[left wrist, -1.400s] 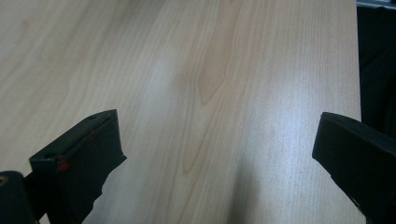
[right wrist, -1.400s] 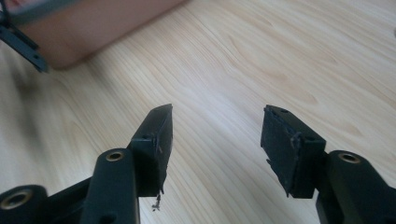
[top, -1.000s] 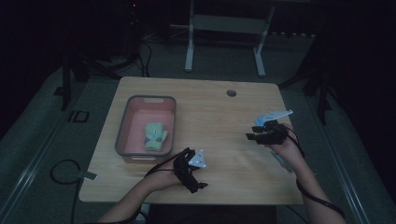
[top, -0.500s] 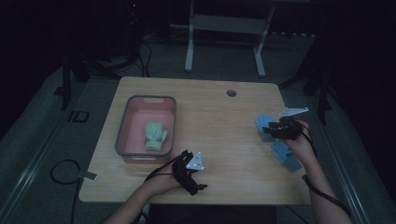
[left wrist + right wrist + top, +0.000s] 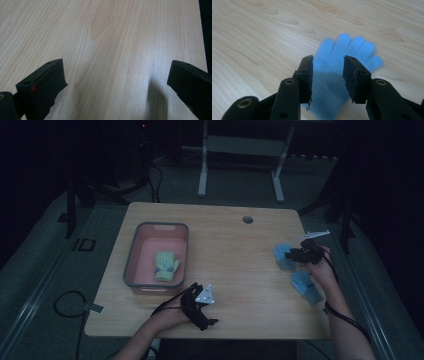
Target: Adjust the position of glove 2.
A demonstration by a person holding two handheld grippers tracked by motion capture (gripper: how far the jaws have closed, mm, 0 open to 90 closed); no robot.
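Two blue gloves lie near the right edge of the table, well apart from the pink bin that holds a green glove. The right gripper stands over the farther blue glove, its jaws part-way apart and just closing astride the palm, seemingly to pinch it for lifting; whether the pads press yet is unclear. The nearer blue glove waits beside the wrist. The left gripper idles wide apart and empty over bare wood beside the bin, probably keeping clear.
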